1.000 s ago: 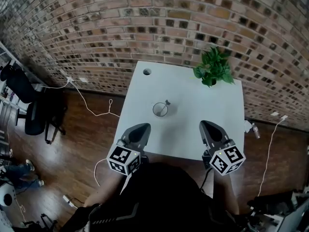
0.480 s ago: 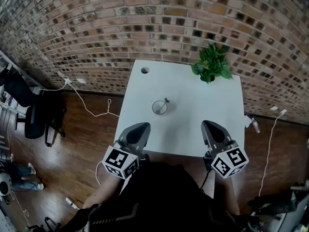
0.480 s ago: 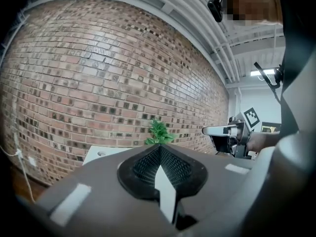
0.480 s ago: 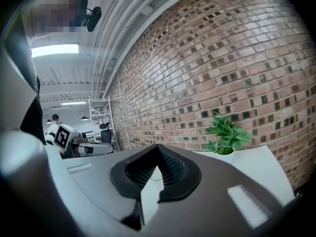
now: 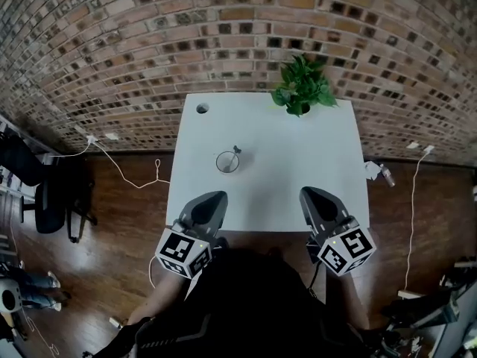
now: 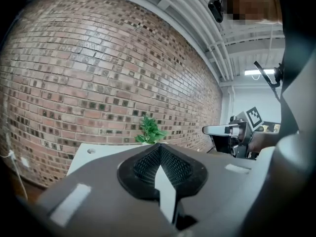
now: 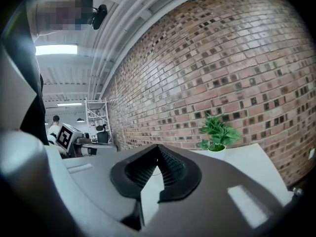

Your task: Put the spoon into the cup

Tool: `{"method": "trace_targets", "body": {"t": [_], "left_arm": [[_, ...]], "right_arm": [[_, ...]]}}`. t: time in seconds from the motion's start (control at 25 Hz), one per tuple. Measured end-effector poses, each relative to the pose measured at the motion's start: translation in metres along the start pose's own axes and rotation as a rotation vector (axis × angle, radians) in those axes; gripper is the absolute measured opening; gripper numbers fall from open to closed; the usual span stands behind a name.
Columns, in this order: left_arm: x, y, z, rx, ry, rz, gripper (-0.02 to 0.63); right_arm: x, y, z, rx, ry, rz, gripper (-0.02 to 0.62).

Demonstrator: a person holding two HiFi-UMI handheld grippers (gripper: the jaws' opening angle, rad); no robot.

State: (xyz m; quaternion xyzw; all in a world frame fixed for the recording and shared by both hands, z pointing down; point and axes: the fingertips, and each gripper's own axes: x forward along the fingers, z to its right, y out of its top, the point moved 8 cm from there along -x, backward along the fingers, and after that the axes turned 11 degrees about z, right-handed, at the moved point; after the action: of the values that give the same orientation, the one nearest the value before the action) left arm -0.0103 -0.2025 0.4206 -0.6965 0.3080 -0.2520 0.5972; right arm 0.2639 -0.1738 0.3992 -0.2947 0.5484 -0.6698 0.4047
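Observation:
A small metal cup stands on the white table, left of its middle. The spoon stands in the cup, with its handle leaning out to the upper right. My left gripper hovers over the table's near edge, below the cup and apart from it, shut and empty. At the same edge, further right, my right gripper is shut on nothing. In the left gripper view the left gripper has its pads together. The right gripper view shows the right gripper the same way. The cup is hidden in both gripper views.
A potted green plant stands at the table's far edge against the brick wall. A round cable hole is in the far left corner. An office chair and white cables are on the wooden floor to the left.
The head view has swung, so the table, cup and plant sit further left in the picture. Both grippers have shifted slightly along the near edge and stay shut. The spoon stays in the cup.

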Motion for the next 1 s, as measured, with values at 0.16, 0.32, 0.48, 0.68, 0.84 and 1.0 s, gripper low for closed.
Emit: {"method": "trace_targets", "body": {"t": [0.16,0.32,0.48,0.68,0.84,1.0], "left_arm": [[0.006,-0.002,0.018,0.017,-0.016,-0.011,-0.008],[0.009,-0.002,0.04,0.032,-0.011,-0.052,-0.008],[0.014,-0.005,0.063,0.051,0.023,-0.062,-0.008],[0.003,-0.011,0.09,0.042,0.074,-0.081,-0.008],[-0.018,-0.009,0.091,0.042,0.112,-0.065,-0.008],[-0.046,-0.005,0.082,0.022,0.118,-0.031,-0.008]], "right_arm": [[-0.016,0.002,0.008,0.017,-0.007,0.024,0.006],[-0.034,0.003,0.018,0.029,-0.001,0.03,0.006],[-0.051,0.002,0.035,0.049,0.021,0.035,0.006],[-0.067,-0.011,0.042,0.088,0.065,0.008,0.006],[-0.068,-0.01,0.029,0.083,0.104,-0.01,0.006],[-0.069,-0.002,-0.001,0.049,0.101,0.001,0.006]]}}
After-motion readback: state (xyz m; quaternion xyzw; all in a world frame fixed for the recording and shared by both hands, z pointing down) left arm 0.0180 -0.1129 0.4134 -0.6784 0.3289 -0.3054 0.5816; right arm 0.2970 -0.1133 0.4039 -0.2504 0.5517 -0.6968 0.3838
